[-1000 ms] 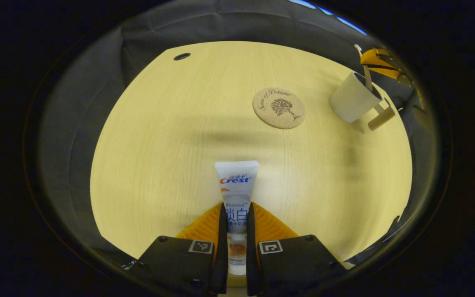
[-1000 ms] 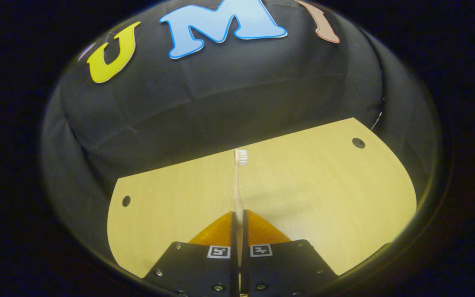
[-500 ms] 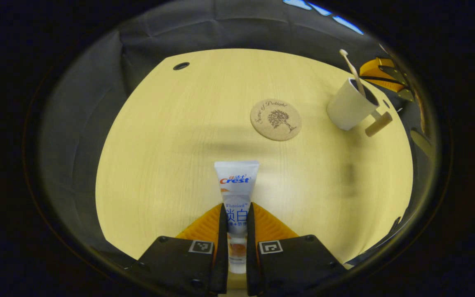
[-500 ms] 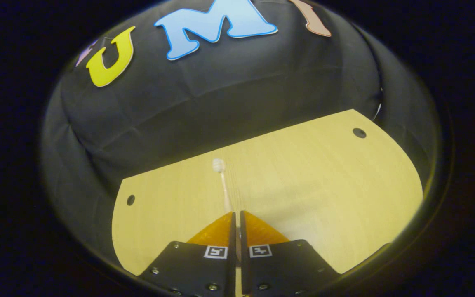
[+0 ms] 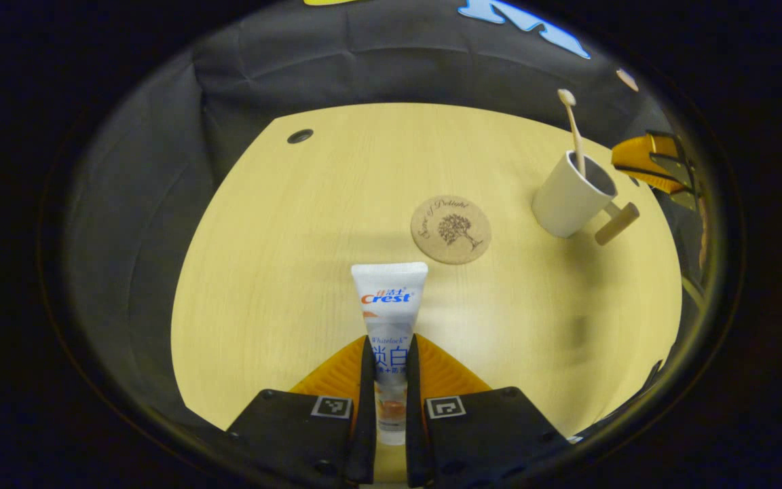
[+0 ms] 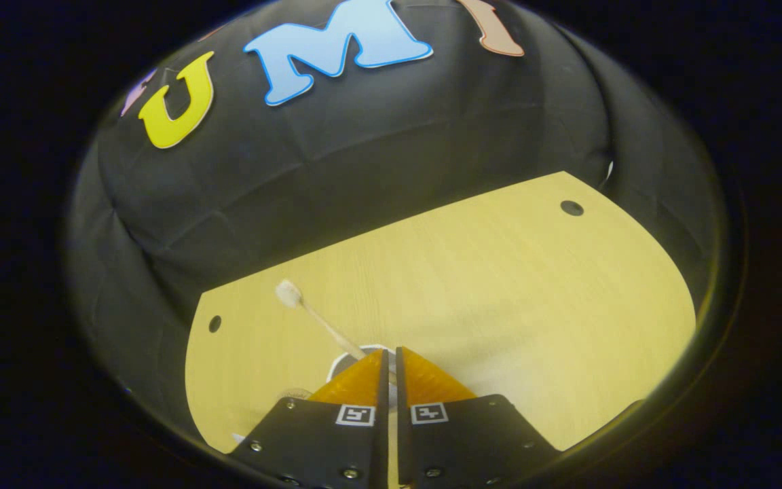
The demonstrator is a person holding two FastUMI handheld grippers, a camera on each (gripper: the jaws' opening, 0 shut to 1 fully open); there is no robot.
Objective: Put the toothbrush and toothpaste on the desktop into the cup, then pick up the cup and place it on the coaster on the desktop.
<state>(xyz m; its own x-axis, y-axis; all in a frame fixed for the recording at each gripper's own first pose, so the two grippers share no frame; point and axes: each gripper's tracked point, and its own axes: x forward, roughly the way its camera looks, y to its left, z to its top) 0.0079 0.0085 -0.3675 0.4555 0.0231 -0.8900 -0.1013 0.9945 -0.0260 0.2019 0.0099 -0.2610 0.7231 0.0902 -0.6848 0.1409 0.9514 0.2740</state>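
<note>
In the left gripper view my left gripper (image 5: 389, 343) is shut on the white toothpaste tube (image 5: 389, 299), whose flat end points forward over the desktop. The round cork coaster (image 5: 451, 229) lies just beyond the tube. To the right of it stands the white cup (image 5: 567, 197) with a wooden handle (image 5: 616, 223); the toothbrush (image 5: 574, 132) rests in it, head up. My right gripper (image 5: 639, 166) hovers right of the cup. In the right gripper view my right gripper (image 6: 391, 353) is shut on nothing, above the cup rim (image 6: 345, 358); the toothbrush (image 6: 316, 318) leans away to the left.
The light wooden desktop (image 5: 282, 272) has a round cable hole (image 5: 300, 136) at its far left corner. More such holes (image 6: 571, 207) show in the right gripper view. Black cloth walls (image 6: 364, 149) close off the far edges.
The toothbrush has left my right gripper and now leans in the cup; the right fingers have closed together. My left gripper has kept hold of the toothpaste and its view has tilted up slightly.
</note>
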